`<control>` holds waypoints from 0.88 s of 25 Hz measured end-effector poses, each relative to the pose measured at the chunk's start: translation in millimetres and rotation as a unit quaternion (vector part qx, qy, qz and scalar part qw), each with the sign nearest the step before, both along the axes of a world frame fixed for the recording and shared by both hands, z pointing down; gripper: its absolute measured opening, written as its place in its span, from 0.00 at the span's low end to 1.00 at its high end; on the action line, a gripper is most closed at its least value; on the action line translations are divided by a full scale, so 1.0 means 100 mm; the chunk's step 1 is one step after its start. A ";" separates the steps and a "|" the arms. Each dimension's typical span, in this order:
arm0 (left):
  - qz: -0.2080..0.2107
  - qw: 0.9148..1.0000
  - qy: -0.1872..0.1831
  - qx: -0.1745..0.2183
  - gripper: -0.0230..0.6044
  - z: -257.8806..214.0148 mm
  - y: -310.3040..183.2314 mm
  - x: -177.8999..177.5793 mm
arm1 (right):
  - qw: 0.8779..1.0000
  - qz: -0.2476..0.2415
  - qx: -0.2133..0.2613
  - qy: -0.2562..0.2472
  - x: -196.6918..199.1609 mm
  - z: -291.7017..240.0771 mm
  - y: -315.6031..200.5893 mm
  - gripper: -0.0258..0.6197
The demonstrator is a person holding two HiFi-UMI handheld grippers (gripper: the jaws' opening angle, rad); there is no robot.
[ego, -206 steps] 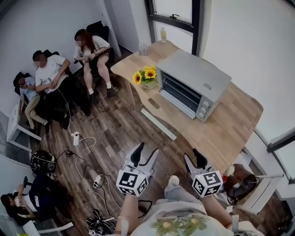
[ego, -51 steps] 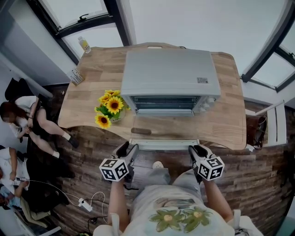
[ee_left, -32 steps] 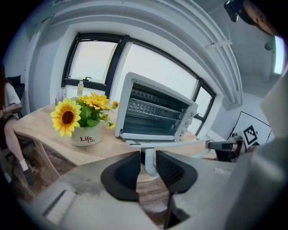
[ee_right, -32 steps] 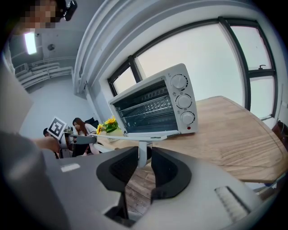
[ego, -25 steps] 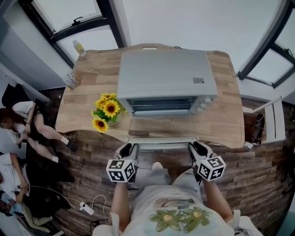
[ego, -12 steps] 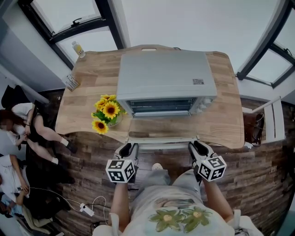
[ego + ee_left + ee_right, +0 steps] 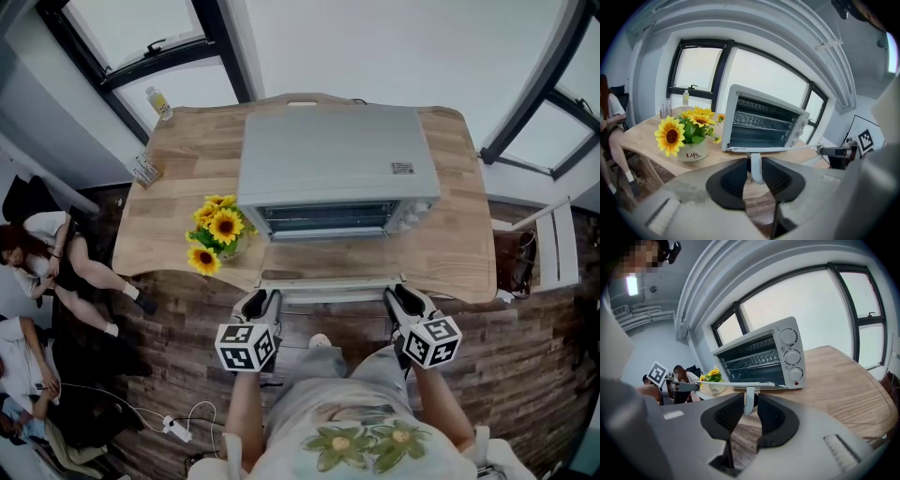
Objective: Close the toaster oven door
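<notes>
While the toaster oven [image 7: 337,155] sat squarely on a pale wooden table [image 7: 469,234] with rounded edges, its door [image 7: 330,280] hung fully open, lying flat out over the table's near edge. The oven was a boxy shell of light sheet metal with a smooth, plain top, and a small label [image 7: 403,168] near one corner was too small to read. A wire rack [image 7: 759,123] showed inside the dark cavity, and three round white knobs [image 7: 790,355] ran down the front panel.

The left gripper [image 7: 262,300] had its dark, ribbed pads closed on a white upright post [image 7: 755,164] of the door's handle [image 7: 333,295], near the bar's left end. The right gripper [image 7: 397,298] was clamped likewise on the post [image 7: 749,401] near the right end. Each carried a cube [image 7: 246,347] printed with black-and-white square markers.

Beside the oven stood sunflowers [image 7: 217,234] in a rounded white pot [image 7: 692,152], on which "Life" was printed twice. A small bottle [image 7: 157,101] stood at the table's far corner. The floor [image 7: 525,375] was dark, grained wood plank.
</notes>
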State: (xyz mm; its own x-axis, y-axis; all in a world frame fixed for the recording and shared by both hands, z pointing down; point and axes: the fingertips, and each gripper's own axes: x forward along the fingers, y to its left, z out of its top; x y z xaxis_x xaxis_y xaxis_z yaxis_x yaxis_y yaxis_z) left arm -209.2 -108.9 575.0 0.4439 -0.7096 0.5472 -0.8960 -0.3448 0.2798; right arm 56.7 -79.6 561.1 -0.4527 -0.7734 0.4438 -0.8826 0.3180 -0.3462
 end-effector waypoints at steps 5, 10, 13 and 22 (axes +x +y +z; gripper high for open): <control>-0.001 1.000 0.003 0.005 0.21 -0.07 -0.05 0.00 | 1.000 0.005 0.006 -0.003 0.01 -0.07 -0.04 0.18; -0.003 1.000 0.005 0.011 0.21 -0.12 -0.09 0.00 | 1.000 0.009 0.012 -0.005 0.00 -0.12 -0.09 0.18; -0.003 1.000 0.009 0.016 0.22 -0.16 -0.12 0.00 | 1.000 0.012 0.016 -0.007 0.01 -0.16 -0.12 0.18; -0.001 0.999 0.014 0.031 0.22 -0.28 -0.23 0.01 | 0.999 0.021 0.026 -0.008 0.01 -0.28 -0.22 0.18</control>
